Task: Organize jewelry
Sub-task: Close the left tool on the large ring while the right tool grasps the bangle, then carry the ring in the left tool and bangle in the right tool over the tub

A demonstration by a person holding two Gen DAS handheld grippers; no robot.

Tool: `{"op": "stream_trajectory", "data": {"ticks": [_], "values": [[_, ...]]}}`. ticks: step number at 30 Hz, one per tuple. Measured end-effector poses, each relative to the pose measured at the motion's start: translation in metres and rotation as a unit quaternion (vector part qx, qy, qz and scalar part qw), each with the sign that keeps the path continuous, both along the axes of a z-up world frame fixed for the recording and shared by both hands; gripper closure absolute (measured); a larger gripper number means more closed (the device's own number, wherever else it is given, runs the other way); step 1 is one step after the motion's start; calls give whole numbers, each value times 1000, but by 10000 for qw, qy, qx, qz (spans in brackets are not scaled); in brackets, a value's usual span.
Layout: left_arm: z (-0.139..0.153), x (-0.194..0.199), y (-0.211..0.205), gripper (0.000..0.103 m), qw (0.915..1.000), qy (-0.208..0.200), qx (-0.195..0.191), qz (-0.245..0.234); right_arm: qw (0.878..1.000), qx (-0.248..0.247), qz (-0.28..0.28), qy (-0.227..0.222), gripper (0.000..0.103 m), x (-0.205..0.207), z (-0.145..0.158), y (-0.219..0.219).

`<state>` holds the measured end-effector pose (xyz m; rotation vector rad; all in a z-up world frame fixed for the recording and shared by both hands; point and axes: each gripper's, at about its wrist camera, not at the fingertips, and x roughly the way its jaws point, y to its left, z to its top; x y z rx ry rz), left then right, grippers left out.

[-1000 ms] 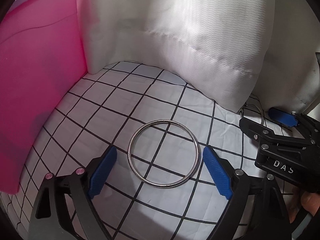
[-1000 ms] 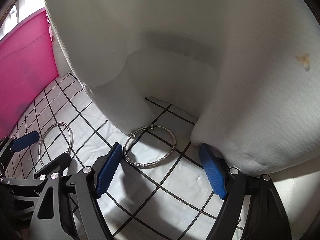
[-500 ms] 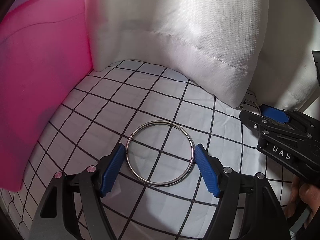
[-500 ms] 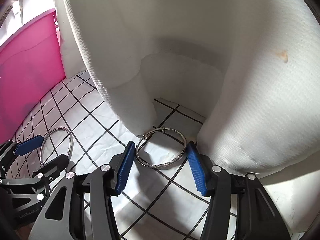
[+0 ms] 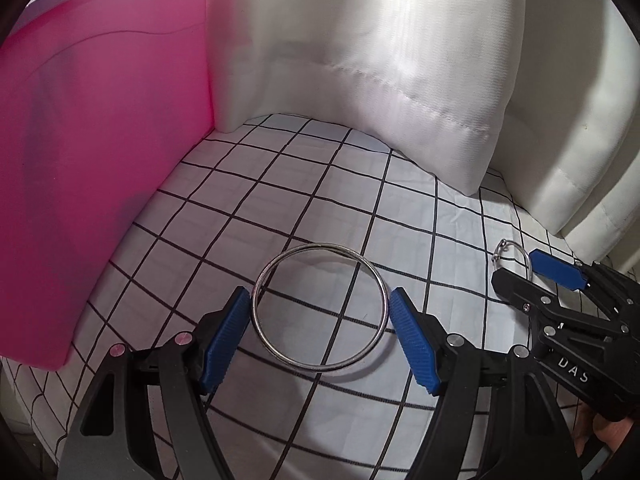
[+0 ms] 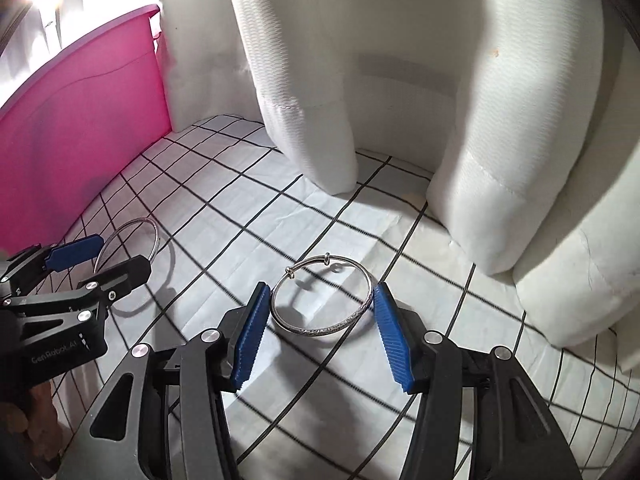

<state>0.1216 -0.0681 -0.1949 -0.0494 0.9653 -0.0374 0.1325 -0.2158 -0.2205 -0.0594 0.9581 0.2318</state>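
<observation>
On the left of the frame stands a pink box (image 5: 92, 168), and white curtains (image 5: 380, 80) hang along the top. Below them is a white cloth with black squares (image 5: 304, 200).

In the left wrist view, the left gripper (image 5: 320, 332) sits at the bottom middle. Its blue jaws are on both sides of a plain silver bangle (image 5: 320, 308). The jaws look like they touch the ring on each side, so they seem to hold it. The ring looks a little lifted, with its shadow under it, but I cannot be sure.

In the right wrist view, the right gripper (image 6: 318, 326) is at the bottom middle too. Its jaws are narrow and press on a patterned silver bangle (image 6: 322, 300) with two small beads on top. This ring casts a shadow on the cloth.

I think this step is picking up both bangles. Next, each ring should probably be carried with a soft, steady squeeze to its place, maybe the pink box.
</observation>
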Motion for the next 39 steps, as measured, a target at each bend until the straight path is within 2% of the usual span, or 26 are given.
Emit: {"op": "stream_trajectory", "data": {"ticks": [8, 23, 32, 39], "values": [[33, -22, 15, 33, 9996, -166, -33, -226, 9999, -38, -156, -55, 51, -29, 22, 14], [123, -47, 39, 33, 9960, -683, -197, -541, 9968, -66, -372, -706, 51, -63, 114, 51], [178, -60, 54, 33, 9910, -1167, -246, -603, 9930, -71, -248, -1156, 51, -75, 170, 78], [215, -60, 88, 33, 9870, -1537, -253, -406, 9891, -10, 35, -1472, 51, -70, 202, 112]]}}
